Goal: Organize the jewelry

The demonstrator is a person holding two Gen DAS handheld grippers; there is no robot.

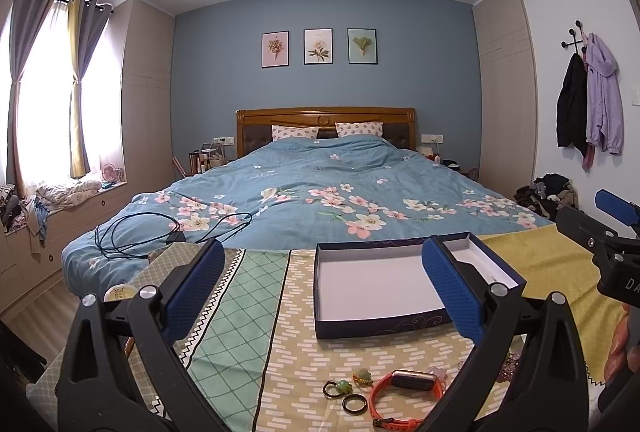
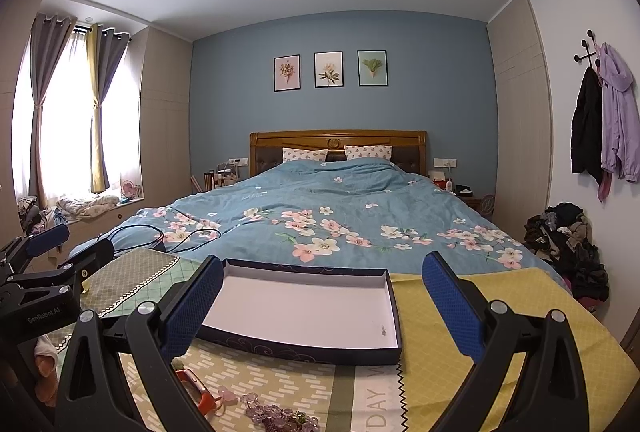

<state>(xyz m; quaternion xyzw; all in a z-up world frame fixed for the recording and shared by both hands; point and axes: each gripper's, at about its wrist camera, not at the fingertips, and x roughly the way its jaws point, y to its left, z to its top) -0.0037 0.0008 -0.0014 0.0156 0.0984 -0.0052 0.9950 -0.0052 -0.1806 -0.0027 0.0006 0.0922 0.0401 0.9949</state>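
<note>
The dark-blue shallow box [image 1: 376, 292], white inside and holding nothing, sits on the patterned tablecloth [image 1: 248, 332] at the far side of the table, close to the foot of the bed [image 1: 320, 191]. Its open top faces up, likely so pieces can be dropped straight in.

All the jewelry lies on the near side of the box, toward the person. There is an orange watch [image 1: 404, 388] with its strap curled, a dark plain ring [image 1: 354, 403] just beside it, a ring with a green stone [image 1: 338, 387], and a small green-and-gold piece [image 1: 362, 376] that may be a brooch or another ring; it is too small to tell. A strand of purplish beads [image 2: 272, 412] lies nearer the right side.

The left claw [image 1: 320, 292] hangs above the small pieces, its blue pads wide apart and gripping nothing. The right claw [image 2: 320, 308] is likewise spread and empty, aimed at the box. Nothing has gone in yet, so the sorting looks barely begun.
</note>
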